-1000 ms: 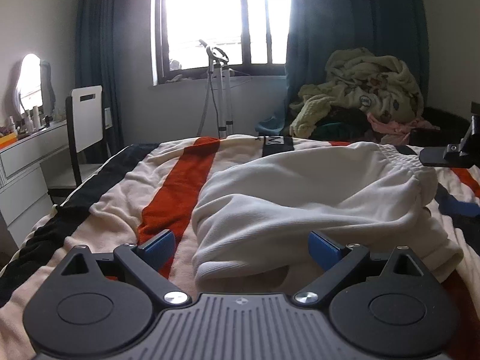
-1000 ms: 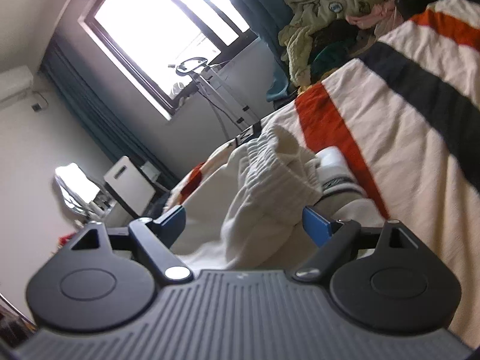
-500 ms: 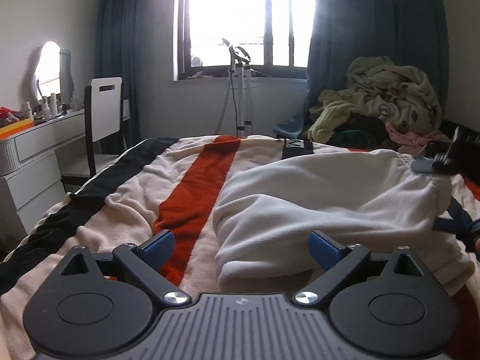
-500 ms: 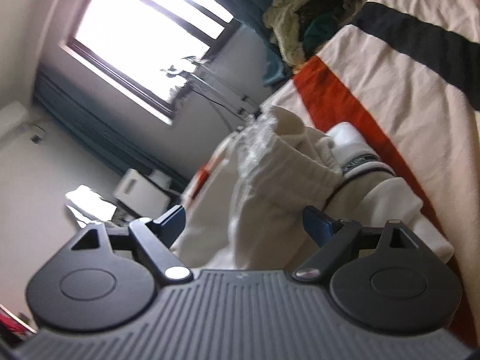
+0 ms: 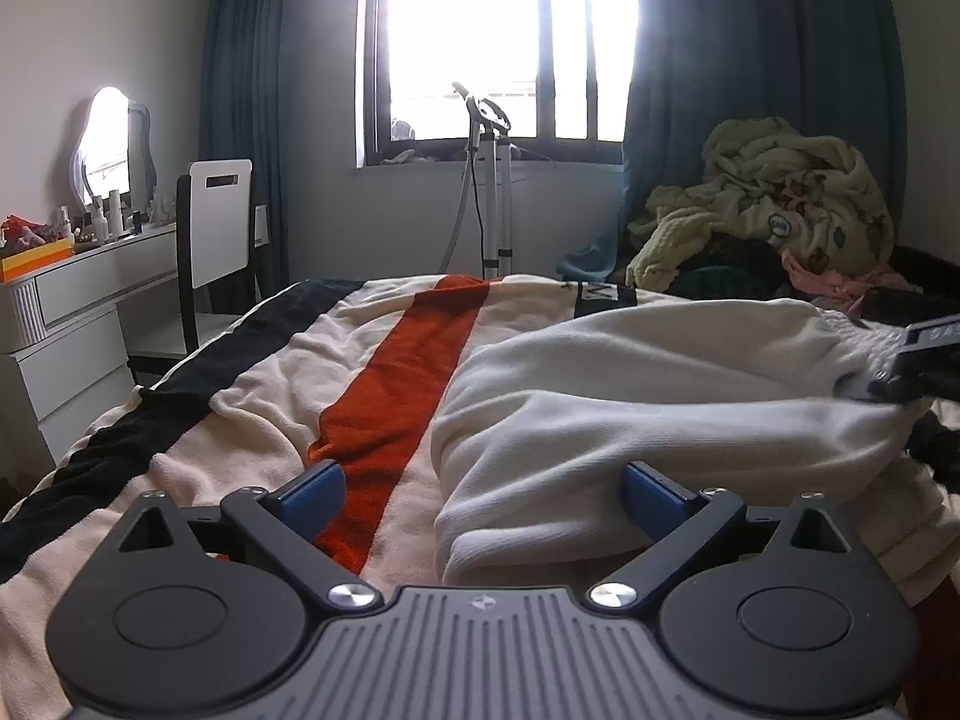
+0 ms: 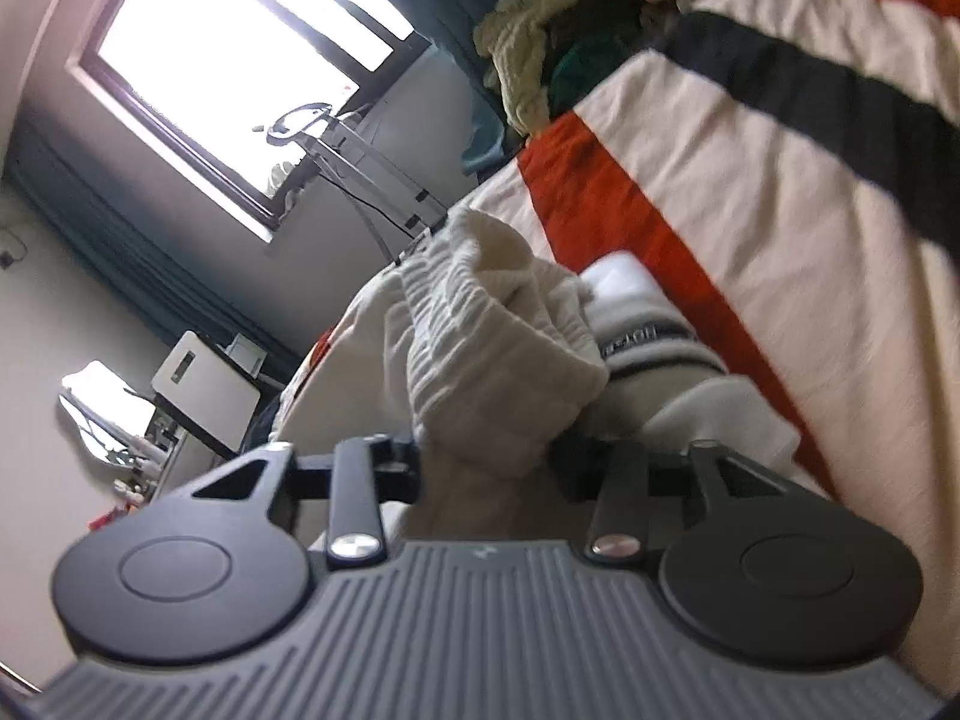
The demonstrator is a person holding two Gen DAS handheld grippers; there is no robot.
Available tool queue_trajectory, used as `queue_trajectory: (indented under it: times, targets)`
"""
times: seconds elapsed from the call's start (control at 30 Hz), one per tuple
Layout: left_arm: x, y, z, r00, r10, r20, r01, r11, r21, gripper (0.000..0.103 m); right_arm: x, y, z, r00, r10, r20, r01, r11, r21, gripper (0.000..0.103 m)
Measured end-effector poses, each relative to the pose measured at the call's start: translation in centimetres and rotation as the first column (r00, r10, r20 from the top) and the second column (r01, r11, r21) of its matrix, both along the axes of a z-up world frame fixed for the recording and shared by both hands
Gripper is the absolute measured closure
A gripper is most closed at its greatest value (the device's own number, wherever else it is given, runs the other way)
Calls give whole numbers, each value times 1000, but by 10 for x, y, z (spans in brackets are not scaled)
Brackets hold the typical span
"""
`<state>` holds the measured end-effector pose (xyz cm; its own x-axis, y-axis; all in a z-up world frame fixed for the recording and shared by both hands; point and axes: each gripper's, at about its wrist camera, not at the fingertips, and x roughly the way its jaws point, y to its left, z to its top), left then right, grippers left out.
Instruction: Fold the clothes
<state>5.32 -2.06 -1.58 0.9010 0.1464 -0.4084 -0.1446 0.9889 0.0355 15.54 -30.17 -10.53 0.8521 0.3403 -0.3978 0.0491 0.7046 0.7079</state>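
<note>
Item: cream garment point(image 5: 630, 396), thick ribbed knit, apparently trousers or a sweatshirt. It lies bunched across the striped blanket point(image 5: 384, 396) on the bed, toward the right of the left wrist view. Spread on the bed, presumably because that gives a broad flat surface for folding.

Item: right gripper point(image 6: 483, 462). The fingers have just been closing and now pinch a gathered fold of the garment's elasticated edge; cloth fills the gap between them and bulges above. The grip sits at a hem or waistband, probably because that edge gives a firm line to lift and carry over. In the left wrist view this gripper point(image 5: 912, 354) shows at the right border, touching the cloth.

Item: left gripper point(image 5: 480, 495). Fingers wide apart, nothing clamped. The near folded edge of the garment lies between and just ahead of the blue pads; the right pad point(image 5: 651, 495) is against or very close to the cloth, the left pad point(image 5: 312, 492) over the orange stripe. Likely poised to take the opposite end so both ends rise together.

Item: white roll with a dark printed band point(image 6: 648, 336), just beside the gripped edge; whether it belongs to the garment cannot be told.

Item: heap of unfolded laundry point(image 5: 774, 204) beyond the bed, well apart.

Fold status: judged at its start, one end gripped.
</note>
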Motion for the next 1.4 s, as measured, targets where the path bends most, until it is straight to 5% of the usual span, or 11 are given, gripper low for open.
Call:
queue_trajectory:
  times: [0.23,0.33,0.43,0.57,0.73,0.87,1.07,1.2,1.33,1.4]
  targets:
    - [-6,0,3,999,-21,25,21,999,-25,2,-43,-12,44,957,-140,256,159,986,-57,71]
    - [-6,-2,1,999,-32,14,32,999,-33,1,-44,-31,34,955,-222,198,240,968,-73,67]
    - [-6,-3,0,999,-32,6,32,999,-31,1,-31,-51,-1,967,-255,18,255,967,5,57]
    - [-7,-3,0,1000,-29,-1,29,999,-37,1,-28,-67,-26,949,-299,-100,309,946,99,19]
    - [-6,1,0,1000,-21,-9,20,998,-65,1,-23,-62,-33,949,-293,-116,304,949,85,16]
    - [-4,7,-1,1000,-11,-22,9,994,-112,1,-18,-65,-59,954,-233,-190,270,942,201,9]
    - [-2,18,0,999,7,-38,-14,980,-197,1,-15,-54,-54,968,-190,-164,216,964,156,6]
    - [3,34,-1,998,26,-56,-43,943,-331,1,-13,-53,-56,970,-184,-156,207,968,144,5]
    - [14,64,-14,994,35,-99,-83,839,-538,1,-8,-45,-50,987,-90,-130,108,984,141,6]
    - [22,76,-23,991,27,-131,-104,774,-625,1,-9,-32,-37,995,-47,-93,53,997,60,13]
